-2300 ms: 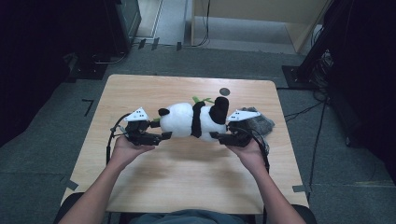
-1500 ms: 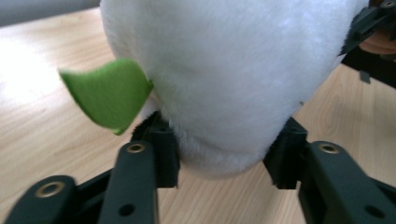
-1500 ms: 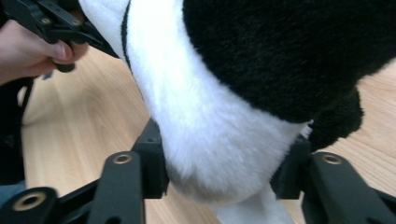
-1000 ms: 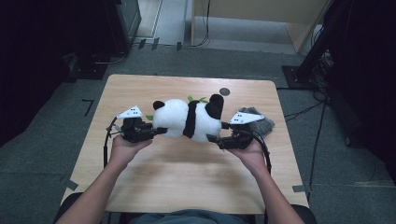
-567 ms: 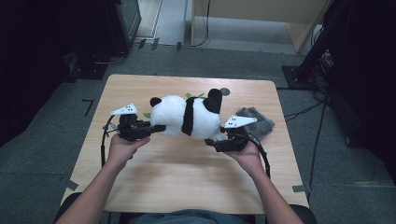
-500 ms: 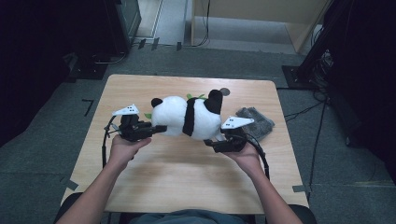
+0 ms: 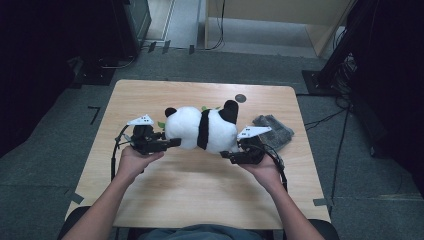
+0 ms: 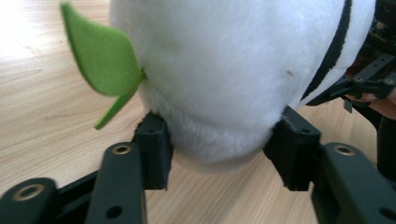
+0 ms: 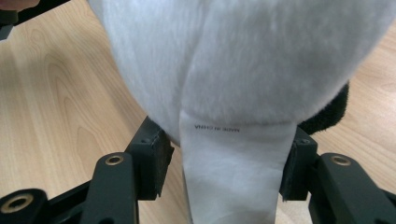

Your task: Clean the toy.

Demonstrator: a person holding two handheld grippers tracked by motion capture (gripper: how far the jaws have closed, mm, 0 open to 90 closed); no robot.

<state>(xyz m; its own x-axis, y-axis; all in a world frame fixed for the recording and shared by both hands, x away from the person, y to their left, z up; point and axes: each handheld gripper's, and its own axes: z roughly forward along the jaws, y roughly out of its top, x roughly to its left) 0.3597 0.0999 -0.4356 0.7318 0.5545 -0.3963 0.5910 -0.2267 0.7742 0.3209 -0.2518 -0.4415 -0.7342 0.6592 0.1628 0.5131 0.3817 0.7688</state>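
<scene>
A black-and-white panda plush lies on its side on the wooden table, between my two grippers. My left gripper is at the plush's left end. Its jaws have just been opening, and the round white end sits between the pads, brushing them. A green felt leaf sticks out beside it. My right gripper is at the plush's lower right. Its jaws have just been closing around the white rear and its flat sewn label, which hangs uncrumpled between the pads.
A dark grey folded cloth lies on the table to the right of the plush. A small black disc sits near the far edge. The person's forearms come in from the near edge.
The plush has slid to the left across the table with my left gripper, and my right gripper followed it. In the last half second nothing has visibly shifted.
</scene>
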